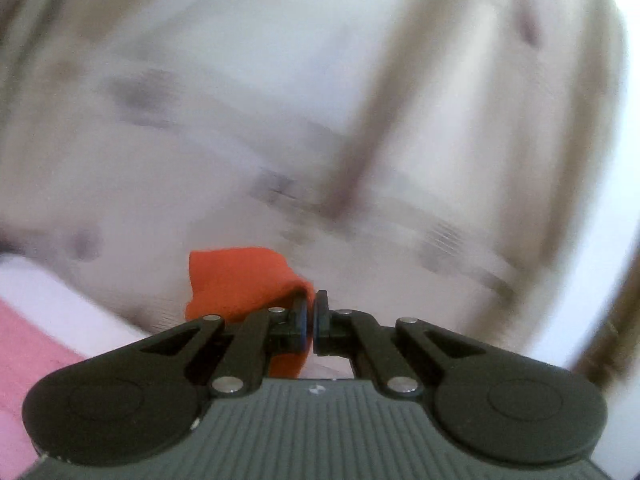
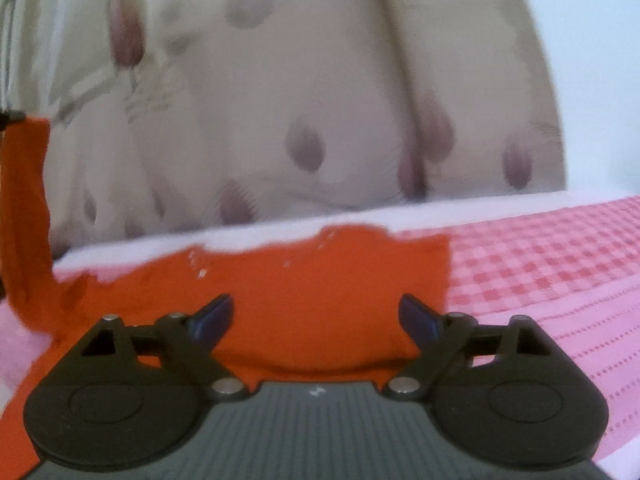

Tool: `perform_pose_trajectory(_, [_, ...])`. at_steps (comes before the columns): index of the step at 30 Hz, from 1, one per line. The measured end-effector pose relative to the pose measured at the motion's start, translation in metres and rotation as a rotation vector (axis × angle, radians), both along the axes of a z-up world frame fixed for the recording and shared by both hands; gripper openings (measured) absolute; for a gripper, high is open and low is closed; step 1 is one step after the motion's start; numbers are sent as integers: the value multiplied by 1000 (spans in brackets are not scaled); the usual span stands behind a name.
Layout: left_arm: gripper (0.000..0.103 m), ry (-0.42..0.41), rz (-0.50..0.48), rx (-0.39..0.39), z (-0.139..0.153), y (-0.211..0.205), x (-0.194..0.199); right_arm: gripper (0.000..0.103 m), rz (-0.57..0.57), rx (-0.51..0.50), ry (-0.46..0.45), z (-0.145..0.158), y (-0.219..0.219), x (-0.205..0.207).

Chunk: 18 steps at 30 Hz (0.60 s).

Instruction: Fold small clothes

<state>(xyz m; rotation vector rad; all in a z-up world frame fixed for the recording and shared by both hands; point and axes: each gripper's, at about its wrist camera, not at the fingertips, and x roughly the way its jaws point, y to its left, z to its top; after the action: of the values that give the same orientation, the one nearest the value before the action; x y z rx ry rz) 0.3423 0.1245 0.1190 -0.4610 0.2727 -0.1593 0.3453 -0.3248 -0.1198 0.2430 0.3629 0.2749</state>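
**A:** Your left gripper is pinched tight on a corner of the orange garment, and that corner is up in the air. In the right wrist view you can see the strip of cloth rising at the far left edge, well above the bed.

**B:** And the rest of it?

**A:** Flat on the pink checked bedspread, spread wide, left to right, straight ahead of your right gripper. That one hangs just over the near hem with its jaws wide apart, holding nothing.

**B:** So which way does the fold go?

**A:** My guess: the lifted corner is on your left, the free edge lies on your right, so you carry it across toward the right. Your right gripper is the nearer one to the flat part and could pin it.

**B:** Anything in the way?

**A:** Only the patterned curtain behind the bed's pale edge, well clear of the cloth. The left view is badly blurred, so I can't tell how much fabric hangs below the jaws.
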Motion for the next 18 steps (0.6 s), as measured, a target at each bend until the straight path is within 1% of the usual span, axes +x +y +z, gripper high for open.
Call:
perform_pose_trajectory(2, [1, 5, -81, 20, 0, -44, 14, 90, -38, 25, -10, 0, -6, -2])
perform_pose_trajectory(4, [1, 31, -164, 53, -10, -88, 33, 90, -57, 45, -20, 1, -10, -4])
perform_pose_trajectory(6, [1, 61, -229, 85, -26, -123, 51, 90, -66, 71, -33, 0, -15, -5])
perform_pose_trajectory(8, [1, 109, -309, 108, -50, -156, 68, 90, -78, 104, -43, 0, -21, -7])
perform_pose_trajectory(13, [1, 182, -436, 132, -108, -209, 90, 90, -123, 203, -57, -4, -37, -10])
perform_pose_trajectory(15, [1, 192, -456, 144, -124, -222, 96, 90, -146, 244, -63, -6, -44, -12])
perform_pose_trajectory(16, [3, 201, -474, 140, -134, -226, 100, 90, -156, 266, -64, -7, -47, -12])
perform_pose_trajectory(17, [8, 207, -498, 137, -140, -230, 97, 90, -164, 287, -65, -8, -51, -12])
perform_pose_trajectory(18, [17, 212, -520, 143, -149, -235, 95, 90, -170, 306, -64, -10, -54, -12])
